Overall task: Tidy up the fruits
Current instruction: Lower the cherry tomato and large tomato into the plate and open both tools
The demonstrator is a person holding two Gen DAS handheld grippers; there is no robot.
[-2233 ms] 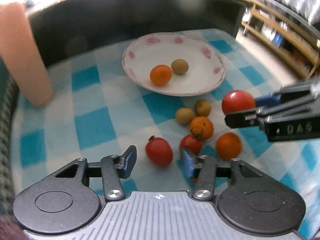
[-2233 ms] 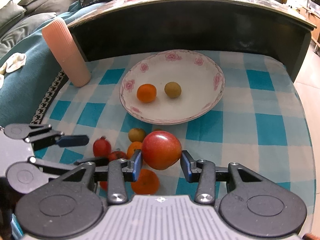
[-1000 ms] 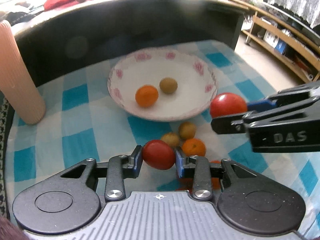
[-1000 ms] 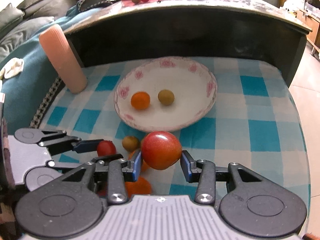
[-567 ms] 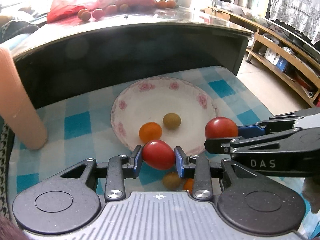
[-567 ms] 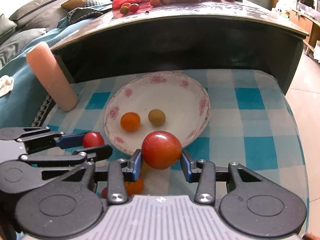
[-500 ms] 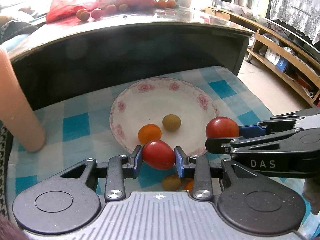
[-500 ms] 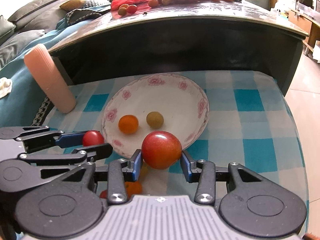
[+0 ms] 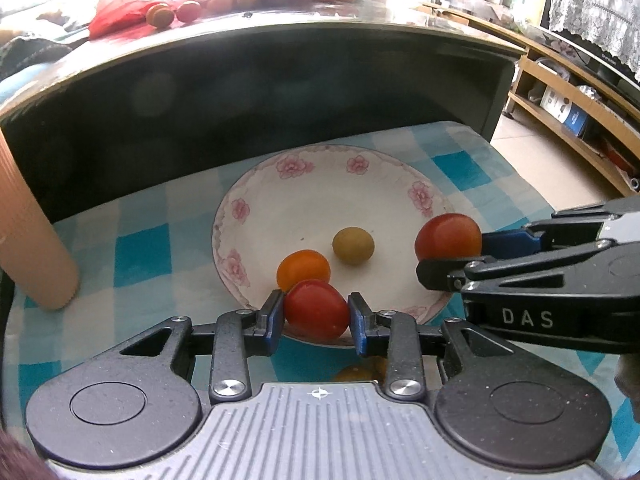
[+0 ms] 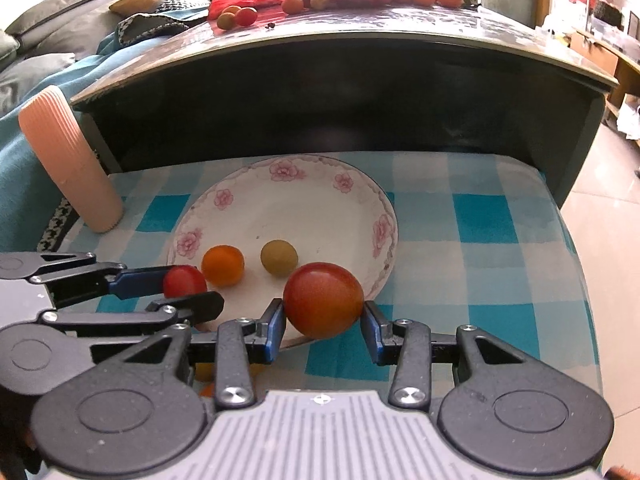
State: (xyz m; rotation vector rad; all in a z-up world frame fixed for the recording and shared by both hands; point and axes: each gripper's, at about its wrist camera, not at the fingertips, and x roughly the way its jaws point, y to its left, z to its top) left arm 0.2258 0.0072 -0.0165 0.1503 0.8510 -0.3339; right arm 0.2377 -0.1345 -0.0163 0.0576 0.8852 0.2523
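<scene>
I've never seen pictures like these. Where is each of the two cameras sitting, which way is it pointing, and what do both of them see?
Left wrist: sits on the left gripper, looking forward along its fingers at the small red tomato it grips over the plate; the right gripper enters from the right.
Right wrist: sits on the right gripper, looking forward past its larger tomato; the left gripper enters from the left.
Shared: the flowered plate, its orange fruit and yellow-green fruit, both tomatoes, the checked cloth.

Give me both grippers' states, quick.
Left gripper: shut on small red tomato.
Right gripper: shut on large red tomato.
</scene>
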